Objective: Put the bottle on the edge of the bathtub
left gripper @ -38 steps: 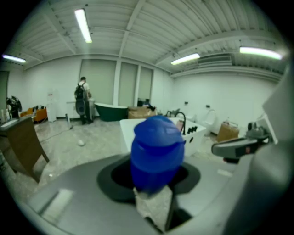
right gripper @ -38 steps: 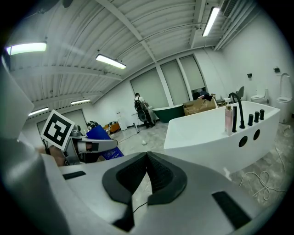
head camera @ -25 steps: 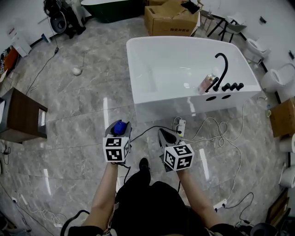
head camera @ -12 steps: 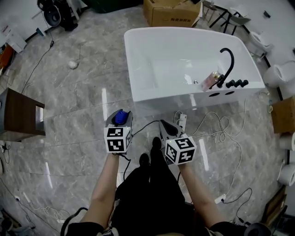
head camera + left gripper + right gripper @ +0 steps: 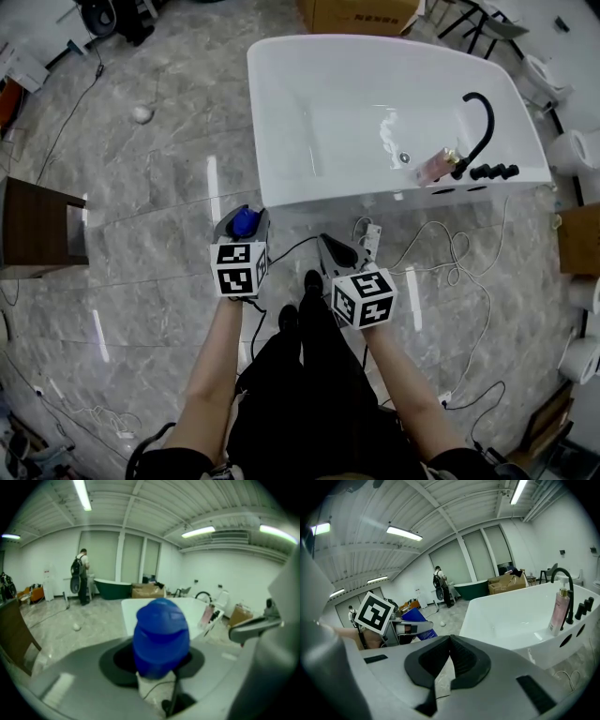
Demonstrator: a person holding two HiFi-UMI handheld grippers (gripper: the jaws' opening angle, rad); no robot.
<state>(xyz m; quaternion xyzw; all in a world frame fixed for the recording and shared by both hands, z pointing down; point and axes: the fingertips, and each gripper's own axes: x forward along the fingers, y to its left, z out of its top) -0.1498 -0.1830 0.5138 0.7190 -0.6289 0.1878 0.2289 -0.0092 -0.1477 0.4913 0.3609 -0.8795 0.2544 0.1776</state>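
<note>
One small blue plastic bottle (image 5: 161, 634) is sitting clamped in the fingers of the left gripper (image 5: 242, 218). It is likely light, stiff and slick, so a mid-body hold is suiting it. The fingers of the right gripper (image 5: 339, 255) are resting together, empty. The white bathtub (image 5: 259, 131) is standing well ahead.

You stand on a grey marble-patterned tile floor (image 5: 159, 216). At your left sits a dark brown wooden cabinet (image 5: 37, 220), and further ahead a small white round object (image 5: 142, 113) lies on the tiles. A white power strip (image 5: 370, 239) and tangled white cords (image 5: 455, 277) lie ahead to your right. A brown cardboard box (image 5: 361, 14) stands at the far side, and white ceramic toilets (image 5: 574, 150) line the right.
</note>
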